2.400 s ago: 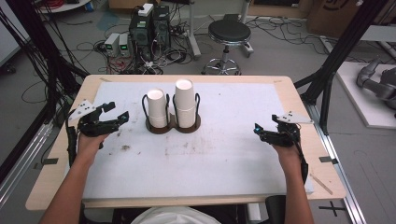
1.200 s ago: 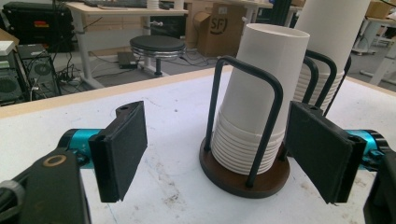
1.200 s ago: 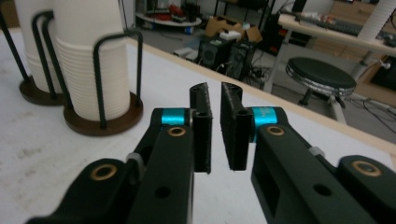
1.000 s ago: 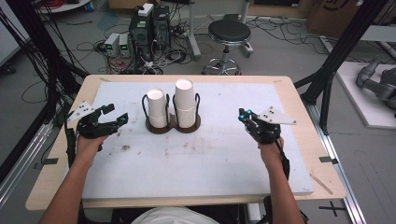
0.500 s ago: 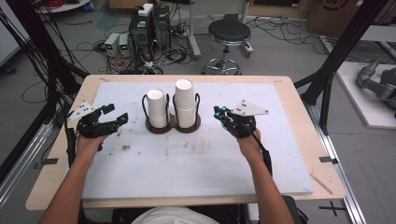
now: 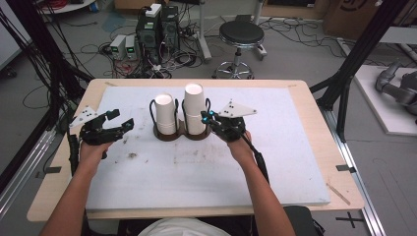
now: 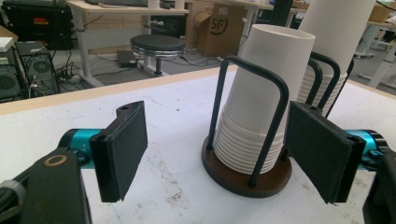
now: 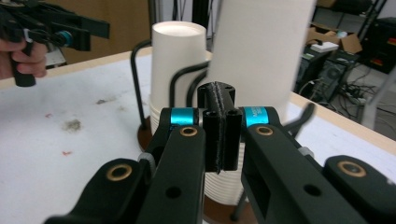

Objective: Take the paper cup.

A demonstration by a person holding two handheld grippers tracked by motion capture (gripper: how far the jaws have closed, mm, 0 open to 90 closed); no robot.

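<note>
Two stacks of white paper cups, taller stack point(image 6: 193, 109) and shorter stack point(image 6: 166, 114), upright in dark wire holder point(image 6: 179, 132) on white table mat point(image 6: 196, 172). Right gripper point(image 6: 206, 118): jaws pressed together, empty, tip just beside taller stack. Left gripper point(image 6: 118, 125): jaws wide apart, empty, left of the holder, clear of it

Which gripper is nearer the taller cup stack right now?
Right. The right gripper, jaws shut, sits right beside the taller cup stack, about touching its holder. The left gripper, open, waits apart beyond the shorter cup stack.
</note>
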